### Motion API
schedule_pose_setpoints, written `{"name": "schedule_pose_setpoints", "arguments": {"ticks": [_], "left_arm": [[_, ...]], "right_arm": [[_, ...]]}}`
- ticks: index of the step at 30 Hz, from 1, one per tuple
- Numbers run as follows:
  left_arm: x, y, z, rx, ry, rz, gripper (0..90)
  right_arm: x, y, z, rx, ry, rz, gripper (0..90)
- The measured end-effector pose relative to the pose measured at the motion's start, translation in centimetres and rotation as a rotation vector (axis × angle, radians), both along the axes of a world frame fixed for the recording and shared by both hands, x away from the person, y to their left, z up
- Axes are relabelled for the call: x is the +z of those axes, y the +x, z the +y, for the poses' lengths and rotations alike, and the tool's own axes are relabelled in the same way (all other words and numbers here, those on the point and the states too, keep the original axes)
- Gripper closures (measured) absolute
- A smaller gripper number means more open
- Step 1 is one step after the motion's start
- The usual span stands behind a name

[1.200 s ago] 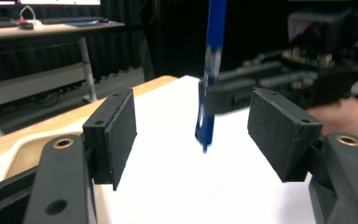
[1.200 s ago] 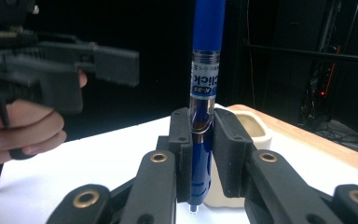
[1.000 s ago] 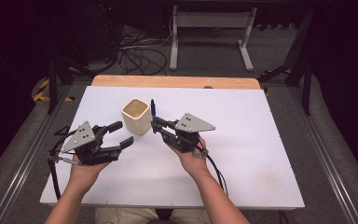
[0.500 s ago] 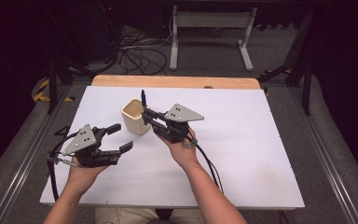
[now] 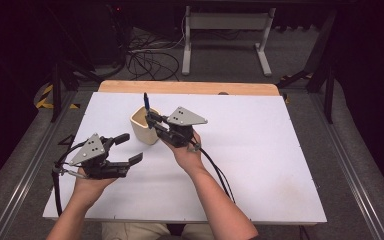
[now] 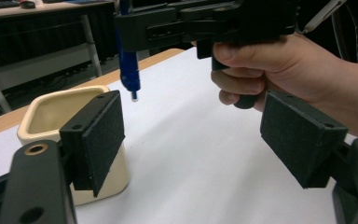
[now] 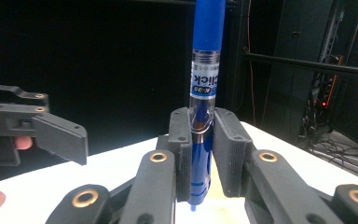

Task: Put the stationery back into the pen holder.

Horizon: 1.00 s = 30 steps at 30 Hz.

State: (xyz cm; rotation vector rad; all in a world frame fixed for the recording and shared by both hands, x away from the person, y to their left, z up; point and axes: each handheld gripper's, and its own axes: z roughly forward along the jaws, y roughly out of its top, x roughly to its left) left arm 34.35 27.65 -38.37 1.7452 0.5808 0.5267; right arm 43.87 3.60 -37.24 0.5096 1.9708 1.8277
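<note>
From the high view, the right gripper (image 5: 147, 118) carries a blue pen (image 5: 146, 102) upright, clamped between its fingers, right over the near rim of the cream cup (image 5: 145, 126) that stands on the white table (image 5: 260, 165). The left gripper (image 5: 128, 148) sits low and to the left of the cup, apart from it, its fingers spread with nothing between them; they have just been opening further.

In the left gripper view, the two padded fingers (image 6: 100, 140) stand wide apart with bare table between them. The cup (image 6: 56, 112) stands behind the left-hand finger, partly covered by it. The pen (image 6: 128, 60) hangs tip down from the right gripper (image 6: 130, 28), its point above the table just beside the cup's rim, not inside it.

In the right gripper view, the fingers (image 7: 230, 154) press on the pen (image 7: 205, 79) from both sides around its lower barrel; it stands upright, clear printed section above the pads, tip poking out below. The left gripper (image 7: 51, 130) shows at the left, off to the side.
</note>
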Motion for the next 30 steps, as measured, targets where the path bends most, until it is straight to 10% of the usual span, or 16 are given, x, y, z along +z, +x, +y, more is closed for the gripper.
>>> {"name": "schedule_pose_setpoints", "arguments": {"ticks": [30], "left_arm": [[-0.4,0.3,0.2,0.009,-0.006,0.013,20.3]], "right_arm": [[-2.8,3.5,2.7,-0.058,-0.028,0.028,78.1]]}}
